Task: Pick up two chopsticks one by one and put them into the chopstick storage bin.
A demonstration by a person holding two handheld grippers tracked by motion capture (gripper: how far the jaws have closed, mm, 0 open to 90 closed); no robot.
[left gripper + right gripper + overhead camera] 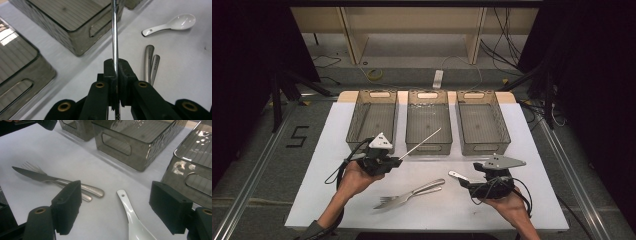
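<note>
A white tabletop (522, 200) stood over grey floor; the left gripper (391, 162) clamped a metal rod (422, 142), the right gripper (464, 184) gaped over a white spoon (131, 220).

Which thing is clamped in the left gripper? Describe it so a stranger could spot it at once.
Start at the white table and its row of three smoky plastic bins; find the middle bin. Just in front of it the left gripper is shut on a thin metal rod that slants up toward that bin. Unlike the fork, knife and white spoon lying flat, it is off the table, straight and plain.
</note>
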